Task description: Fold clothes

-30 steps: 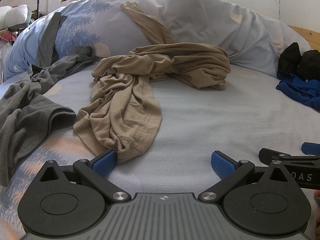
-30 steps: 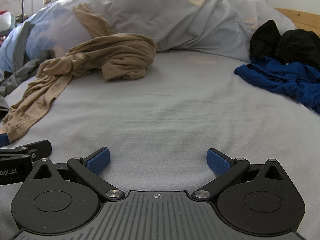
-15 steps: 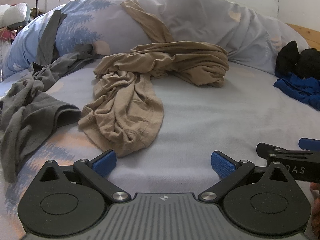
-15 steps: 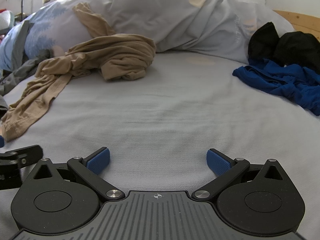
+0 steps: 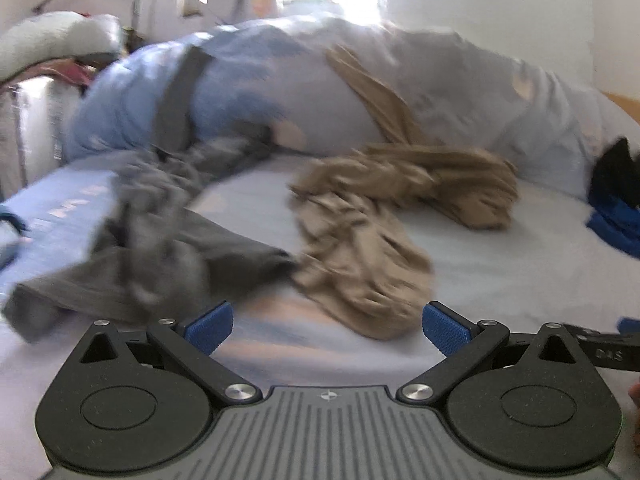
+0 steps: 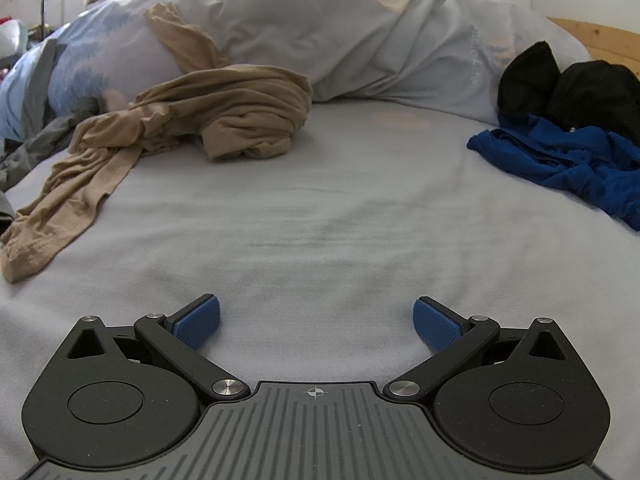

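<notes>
The left gripper (image 5: pixel 326 328) has swung to the left since a moment ago. Its view is now blurry from moving, and the grey garment (image 5: pixel 160 248) sits right in front of it, where before the tan garment (image 5: pixel 360 256) was in the middle. The right gripper (image 6: pixel 316 322) has hardly moved and faces bare bed sheet (image 6: pixel 320 216). I think this means the grey one may be picked first, or the left side is just lining up; no folding has begun.

Both grippers have their blue fingers (image 5: pixel 210 326) spread wide apart, with nothing between them. The same goes for the right one's fingers (image 6: pixel 198 322).

The tan garment lies crumpled on the bed, left of the middle. It is long and thin: one end is a bunched lump (image 6: pixel 248 120) by the duvet (image 6: pixel 380 40), and the other end, with a hem (image 6: pixel 24 256), reaches toward the near left edge. So its long line runs from far and middle to near and left. The blue clothes (image 6: pixel 560 160) are well apart on the right
</notes>
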